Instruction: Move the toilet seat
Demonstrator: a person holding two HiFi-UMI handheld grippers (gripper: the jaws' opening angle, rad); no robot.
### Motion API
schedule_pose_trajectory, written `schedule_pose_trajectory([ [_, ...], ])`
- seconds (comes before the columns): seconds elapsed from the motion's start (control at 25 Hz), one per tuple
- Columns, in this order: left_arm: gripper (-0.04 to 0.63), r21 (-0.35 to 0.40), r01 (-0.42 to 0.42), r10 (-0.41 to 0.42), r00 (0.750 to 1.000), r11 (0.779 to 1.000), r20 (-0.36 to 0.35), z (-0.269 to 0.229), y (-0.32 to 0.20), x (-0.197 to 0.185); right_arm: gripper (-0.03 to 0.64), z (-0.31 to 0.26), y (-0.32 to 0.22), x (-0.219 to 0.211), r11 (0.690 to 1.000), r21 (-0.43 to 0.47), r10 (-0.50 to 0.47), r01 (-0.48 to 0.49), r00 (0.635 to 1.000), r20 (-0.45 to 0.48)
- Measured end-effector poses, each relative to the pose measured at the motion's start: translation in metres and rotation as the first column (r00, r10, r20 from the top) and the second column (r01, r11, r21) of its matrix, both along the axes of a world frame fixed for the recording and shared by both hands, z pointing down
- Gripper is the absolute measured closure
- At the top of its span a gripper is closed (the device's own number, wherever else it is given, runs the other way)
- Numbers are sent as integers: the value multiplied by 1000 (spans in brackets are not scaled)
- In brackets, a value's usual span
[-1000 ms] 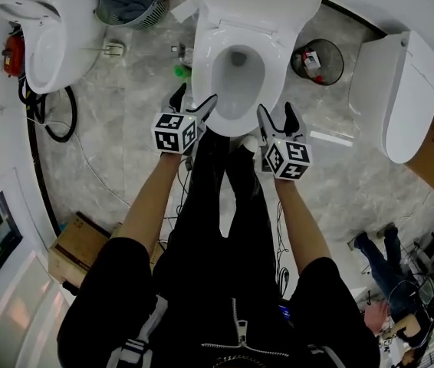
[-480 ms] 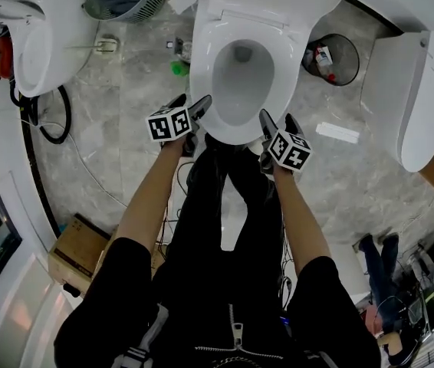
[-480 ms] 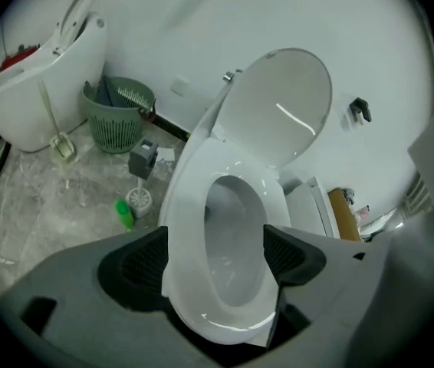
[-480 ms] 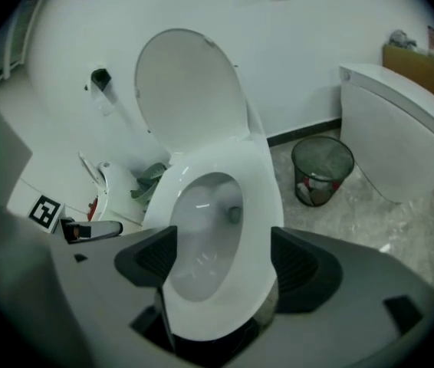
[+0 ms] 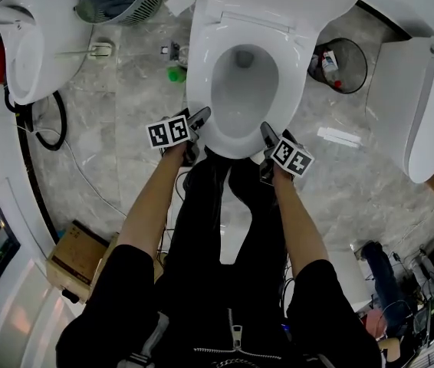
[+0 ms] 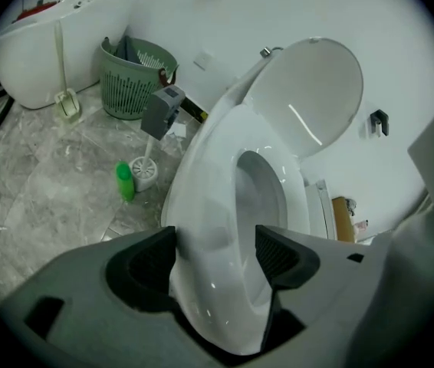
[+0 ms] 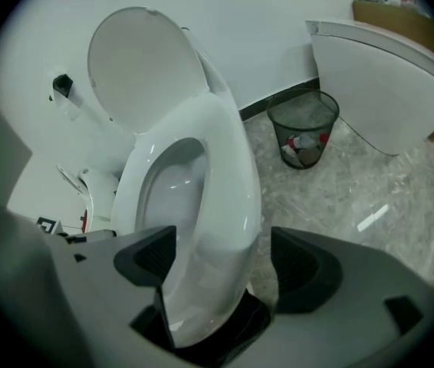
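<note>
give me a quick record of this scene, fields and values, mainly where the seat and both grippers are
toilet seat: lowered, lying flat
lid: raised upright at the back
left hand-held gripper: jaws straddle the seat's front rim and have just been closing; no firm press evident
right hand-held gripper: jaws straddle the front rim and have just been opening; gap visible on one side
nearby: wire bin, green bottle

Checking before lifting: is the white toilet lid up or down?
Up: the white oval toilet lid stands raised behind the white seat ring.
</note>
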State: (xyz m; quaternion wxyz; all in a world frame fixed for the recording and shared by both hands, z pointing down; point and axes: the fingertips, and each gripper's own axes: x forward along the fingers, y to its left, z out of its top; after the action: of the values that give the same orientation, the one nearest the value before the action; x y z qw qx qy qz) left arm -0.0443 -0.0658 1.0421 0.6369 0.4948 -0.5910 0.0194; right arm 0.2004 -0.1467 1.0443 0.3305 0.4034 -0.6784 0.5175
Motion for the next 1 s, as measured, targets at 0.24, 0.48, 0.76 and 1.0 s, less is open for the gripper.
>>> schedule_pose_trajectory([
  [0.24, 303, -41, 6, -8, 999, 999, -34, 18, 10, 3, 263, 17, 7, -6, 996, -81, 32, -29, 999, 44],
  [0.48, 331, -82, 19, -20, 1000, 996, -11, 12, 11, 3, 342, 15, 9, -3, 964, -214, 171, -160, 985, 33],
  [0.76, 384, -75, 32, -33, 999, 997, -13, -14, 10, 2, 347, -5, 7, -2, 952, -258, 175, -162, 984, 27],
  [1.0, 405, -60, 56, -61, 995, 997, -83, -55, 9, -3, 365, -47, 5, -4, 940, -276, 223, -199, 973, 57],
])
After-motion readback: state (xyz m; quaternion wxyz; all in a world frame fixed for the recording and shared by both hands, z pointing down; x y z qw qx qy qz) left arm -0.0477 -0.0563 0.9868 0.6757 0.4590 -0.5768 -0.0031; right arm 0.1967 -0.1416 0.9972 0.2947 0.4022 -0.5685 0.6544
